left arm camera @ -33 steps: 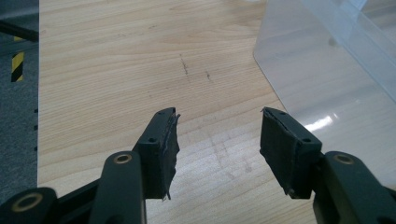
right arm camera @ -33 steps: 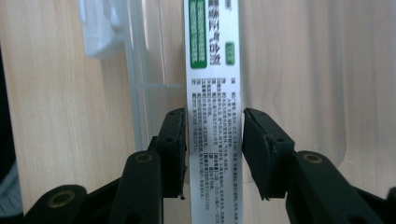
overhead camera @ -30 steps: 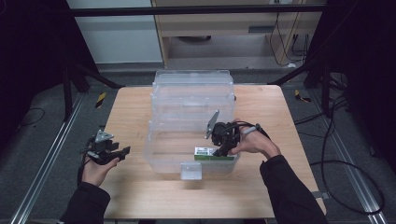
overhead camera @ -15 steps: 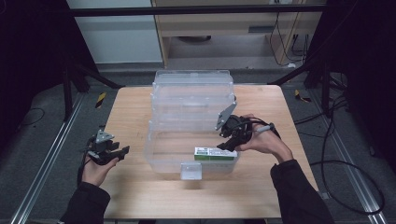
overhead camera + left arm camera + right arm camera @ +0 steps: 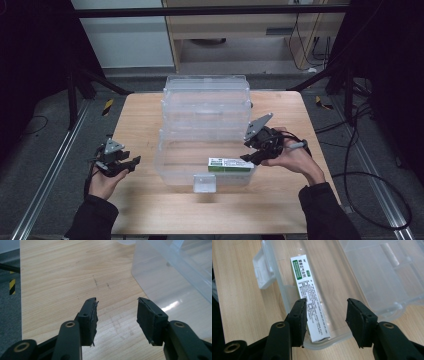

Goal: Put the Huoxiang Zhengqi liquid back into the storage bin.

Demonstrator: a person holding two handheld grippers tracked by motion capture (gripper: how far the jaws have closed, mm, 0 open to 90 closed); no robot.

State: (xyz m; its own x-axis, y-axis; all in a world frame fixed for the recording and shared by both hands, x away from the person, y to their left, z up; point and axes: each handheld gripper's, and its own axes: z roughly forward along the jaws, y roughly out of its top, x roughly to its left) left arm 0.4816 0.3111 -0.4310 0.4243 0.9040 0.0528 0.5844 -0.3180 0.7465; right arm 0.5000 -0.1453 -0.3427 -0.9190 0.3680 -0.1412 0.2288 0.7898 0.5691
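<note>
The person's hands are coming in from the near edge of the table [image 5: 150, 210]. The left gripper [image 5: 127, 164] is hovering near the left edge, jaws spread and empty over bare wood, just beside the bin [image 5: 170, 172].

The right gripper [image 5: 248, 156] is lifting clear at the bin's right side, and its jaws have just been opening; nothing is between them now. In the right gripper view the carton [image 5: 309, 292] is lying flat inside the bin along the front wall, close to the latch [image 5: 262, 270], with the left pad hanging above its near end and not pressing on it.

That carton looks light and thin-walled, a stiff cardboard sleeve that should crush if squeezed hard. The glossy print may be a bit slick, so I'd take it across the narrow sides near the middle.

Further back, the lid [image 5: 207, 100] is standing open towards the far edge.

A second ago the right gripper was down low over the carton; now it is sitting higher and further right.
</note>
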